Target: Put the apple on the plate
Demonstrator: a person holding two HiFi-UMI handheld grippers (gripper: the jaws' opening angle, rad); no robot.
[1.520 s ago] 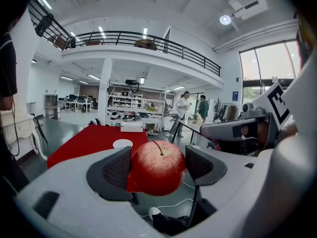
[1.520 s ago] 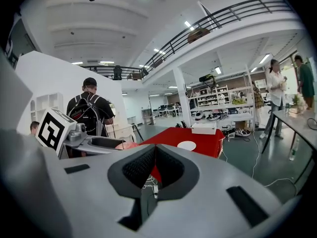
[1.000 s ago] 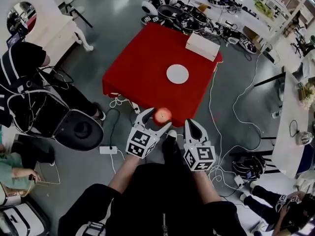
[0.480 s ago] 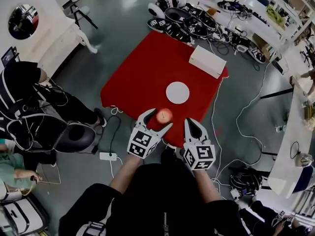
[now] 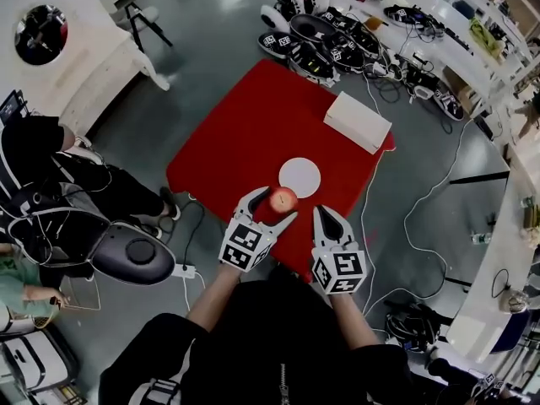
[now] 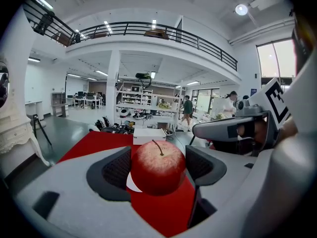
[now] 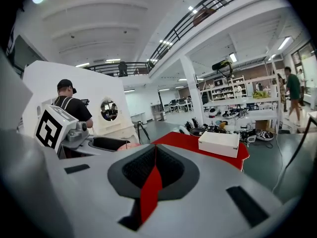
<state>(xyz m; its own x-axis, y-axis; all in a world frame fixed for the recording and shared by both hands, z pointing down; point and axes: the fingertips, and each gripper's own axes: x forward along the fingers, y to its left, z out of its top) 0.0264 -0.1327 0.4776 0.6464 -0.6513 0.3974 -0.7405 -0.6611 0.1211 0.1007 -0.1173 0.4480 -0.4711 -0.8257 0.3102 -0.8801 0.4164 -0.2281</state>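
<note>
A red apple (image 5: 283, 199) with its stem up is clamped between the jaws of my left gripper (image 5: 275, 201), above the near edge of the red table (image 5: 245, 133). The left gripper view has the same apple (image 6: 157, 167) filling the gap between the dark pads (image 6: 117, 171). The white plate (image 5: 299, 177) lies flat on the red cloth just beyond the apple, and a sliver of the plate (image 6: 132, 183) shows behind the fruit. My right gripper (image 5: 327, 217) hovers beside the left one, shut and empty; its jaws (image 7: 154, 163) meet with only a thin slit between them.
A white box (image 5: 358, 121) sits on the table's far right corner. Wheeled robots and cables (image 5: 325, 36) crowd the floor behind the table. A person in black (image 5: 38, 154) sits at the left beside a round black device (image 5: 135, 254). White benches (image 5: 498, 251) line the right side.
Both grippers have advanced over the table's near edge, the left one carrying the apple. The plate is now much closer to the apple.
</note>
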